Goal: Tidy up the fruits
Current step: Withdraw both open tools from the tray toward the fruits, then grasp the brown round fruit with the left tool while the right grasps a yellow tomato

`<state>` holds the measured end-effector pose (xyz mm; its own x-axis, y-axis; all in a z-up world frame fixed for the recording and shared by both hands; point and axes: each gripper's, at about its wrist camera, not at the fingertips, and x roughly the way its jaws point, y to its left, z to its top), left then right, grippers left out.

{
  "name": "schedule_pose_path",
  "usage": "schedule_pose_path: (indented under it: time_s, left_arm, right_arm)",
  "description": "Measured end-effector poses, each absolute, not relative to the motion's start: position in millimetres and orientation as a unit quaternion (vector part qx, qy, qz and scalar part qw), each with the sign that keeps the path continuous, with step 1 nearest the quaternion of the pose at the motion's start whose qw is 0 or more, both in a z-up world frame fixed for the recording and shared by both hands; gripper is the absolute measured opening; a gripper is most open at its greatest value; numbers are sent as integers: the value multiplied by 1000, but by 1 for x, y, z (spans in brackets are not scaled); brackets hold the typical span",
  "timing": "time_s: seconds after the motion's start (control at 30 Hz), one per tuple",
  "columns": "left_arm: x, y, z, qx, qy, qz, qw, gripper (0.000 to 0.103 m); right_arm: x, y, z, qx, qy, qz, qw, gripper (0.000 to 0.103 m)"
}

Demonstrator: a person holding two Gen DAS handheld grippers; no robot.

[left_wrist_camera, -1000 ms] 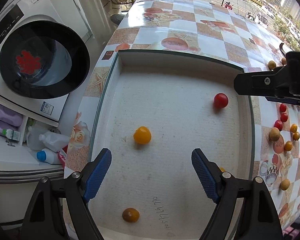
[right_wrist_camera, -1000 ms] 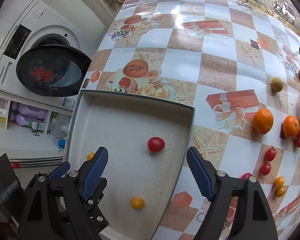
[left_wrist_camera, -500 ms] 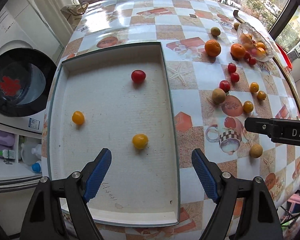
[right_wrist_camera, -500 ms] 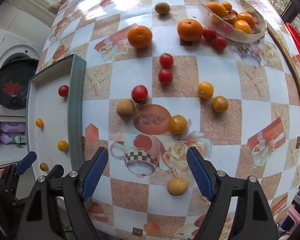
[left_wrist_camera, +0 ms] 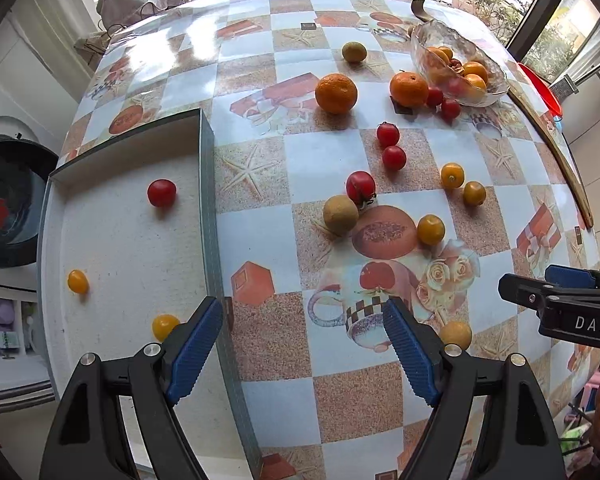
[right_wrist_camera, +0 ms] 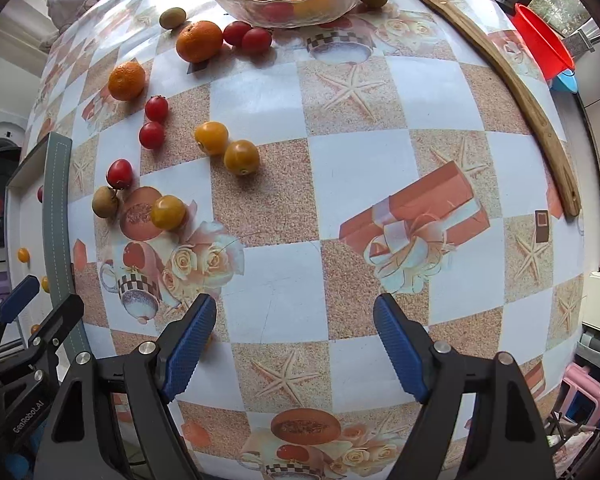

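Blue-padded left gripper (left_wrist_camera: 303, 350) and right gripper (right_wrist_camera: 295, 343) — jaws apart, holding nothing — hover over the checked tablecloth (right_wrist_camera: 340, 168). Loose tomatoes (left_wrist_camera: 388, 134) and oranges (left_wrist_camera: 336, 93) lie scattered between the tray (left_wrist_camera: 210, 200) and glass bowl (right_wrist_camera: 288, 4).

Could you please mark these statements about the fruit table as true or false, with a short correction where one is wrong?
1. Both grippers are open and hold nothing. True: the left gripper and the right gripper are both spread over the tablecloth.
2. The tray holds only yellow fruit. False: a red tomato lies in it beside two yellow ones.
3. The glass bowl has fruit in it. True.
4. The two large oranges are in the tray. False: one orange and the other sit on the tablecloth, outside it.
5. A brownish round fruit lies next to a red tomato. True.
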<state>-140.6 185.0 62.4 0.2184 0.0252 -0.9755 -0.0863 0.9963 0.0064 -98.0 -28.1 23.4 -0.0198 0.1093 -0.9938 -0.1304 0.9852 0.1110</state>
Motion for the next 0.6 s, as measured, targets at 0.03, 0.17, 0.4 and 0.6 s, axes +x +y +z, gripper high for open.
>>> schedule_pose_path:
  time_s: [0.03, 0.17, 0.4, 0.6]
  left_arm:
    - [-136, 185, 60, -25, 622, 38, 781, 83]
    - [-119, 182, 48, -24, 620, 40, 783, 83]
    - [-103, 177, 29, -10, 620, 37, 784, 83]
    - [-95, 176, 17, -19, 625, 37, 780, 73]
  right_arm:
    - [-96, -29, 23, -11, 707, 86, 701, 84]
    - [-88, -26, 22, -23, 697, 93, 711, 83]
    - [-65, -2, 17, -49, 679, 111, 724, 83]
    - [-41, 21, 8, -62, 668, 123, 731, 76]
